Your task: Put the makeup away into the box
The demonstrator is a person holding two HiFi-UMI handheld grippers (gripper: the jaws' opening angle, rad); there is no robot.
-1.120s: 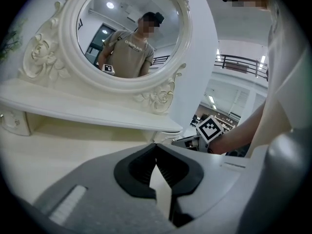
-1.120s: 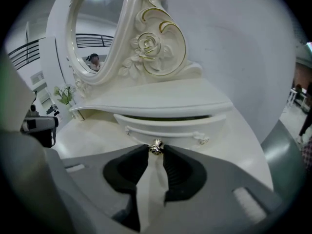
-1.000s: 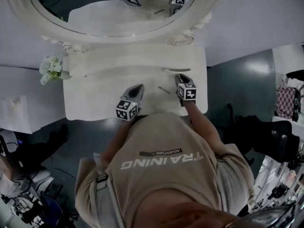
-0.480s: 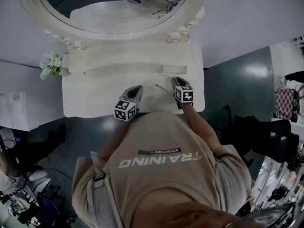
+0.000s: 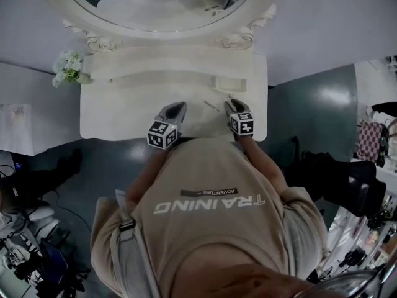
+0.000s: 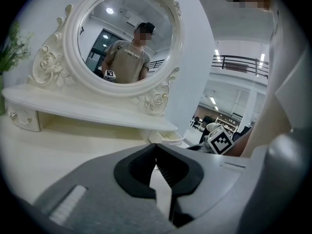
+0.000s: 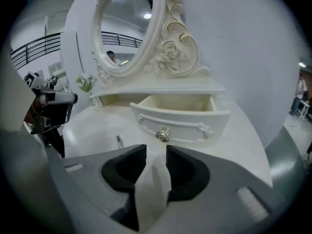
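A small white drawer (image 5: 227, 83) stands pulled out from under the dressing table's shelf; its inside (image 7: 181, 103) looks empty and its knob (image 7: 163, 134) faces me. A thin makeup stick (image 5: 212, 106) lies on the tabletop (image 5: 124, 113) left of the drawer, and is also seen as a makeup stick (image 7: 118, 141) in the right gripper view. My right gripper (image 5: 233, 104) is just in front of the drawer, its jaws opening with nothing between them. My left gripper (image 5: 175, 112) hovers over the table's front middle, tips together and empty.
An oval mirror (image 5: 167, 5) in an ornate white frame stands at the back. A small bunch of white flowers (image 5: 68, 69) sits at the table's left end. The floor drops off past the table's right edge (image 5: 267, 98).
The drawer shows further out than a second ago. My right gripper has drawn back a little from the drawer front. The left gripper has barely shifted.
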